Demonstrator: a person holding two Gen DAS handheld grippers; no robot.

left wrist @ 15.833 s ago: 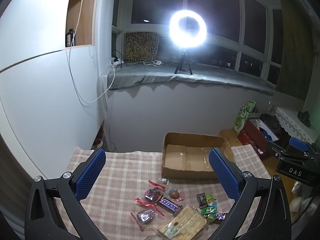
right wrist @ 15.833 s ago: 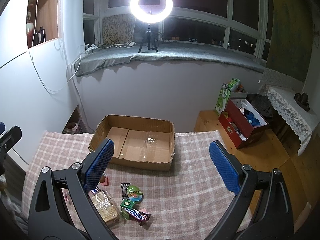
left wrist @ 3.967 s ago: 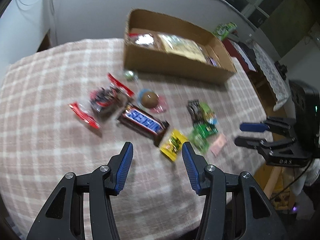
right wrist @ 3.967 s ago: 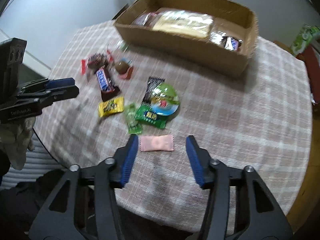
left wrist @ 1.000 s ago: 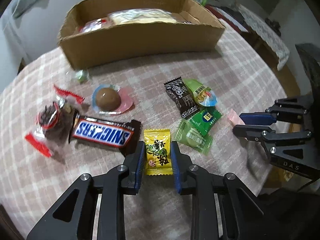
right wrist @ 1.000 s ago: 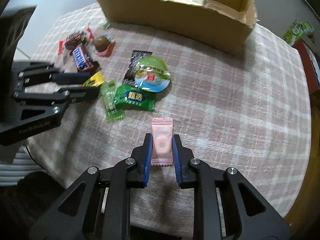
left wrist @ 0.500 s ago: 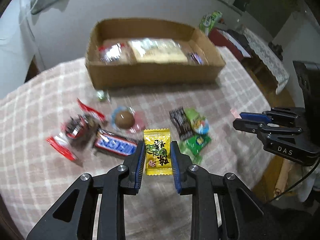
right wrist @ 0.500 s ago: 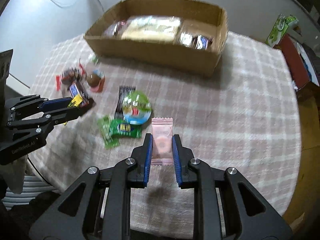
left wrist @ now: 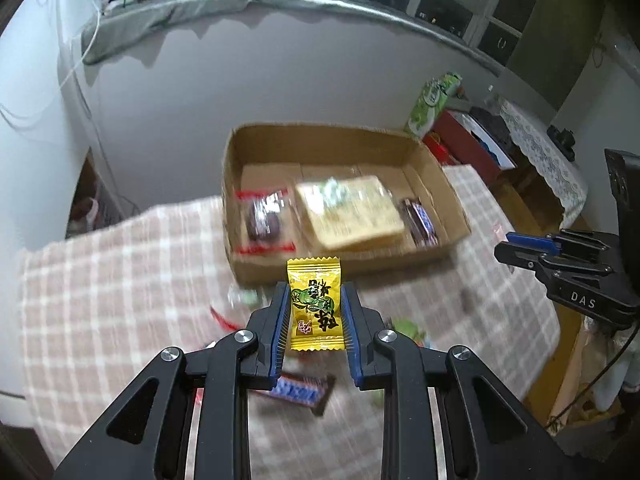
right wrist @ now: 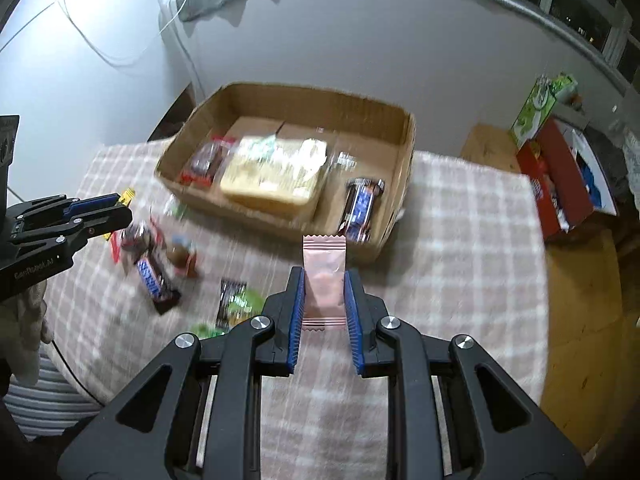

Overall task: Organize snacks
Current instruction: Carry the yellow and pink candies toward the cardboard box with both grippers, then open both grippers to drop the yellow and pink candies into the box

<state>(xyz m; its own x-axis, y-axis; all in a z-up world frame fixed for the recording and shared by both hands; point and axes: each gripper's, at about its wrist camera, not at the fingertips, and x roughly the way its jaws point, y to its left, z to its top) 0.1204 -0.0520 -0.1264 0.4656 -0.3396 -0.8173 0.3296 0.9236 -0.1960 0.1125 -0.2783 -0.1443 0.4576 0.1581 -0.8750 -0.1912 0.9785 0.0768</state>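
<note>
Now left gripper (left wrist: 314,312) clenched on yellow candy (left wrist: 315,303), black Chinese print; right gripper (right wrist: 323,300) grasping pink packet (right wrist: 323,280). "DAS" on right gripper. Both lifted off table (right wrist: 460,240) since a second ago, nearer cardboard box (left wrist: 448,196).

A grey wall (left wrist: 280,80) is being seen behind the table (left wrist: 100,280), which is being covered by a pink checked cloth (right wrist: 460,240). A cloth-draped sill (left wrist: 180,12) is being topped by dark windows (left wrist: 460,4). A wooden floor (right wrist: 580,320) is being occupied by a red box (right wrist: 552,184).
</note>
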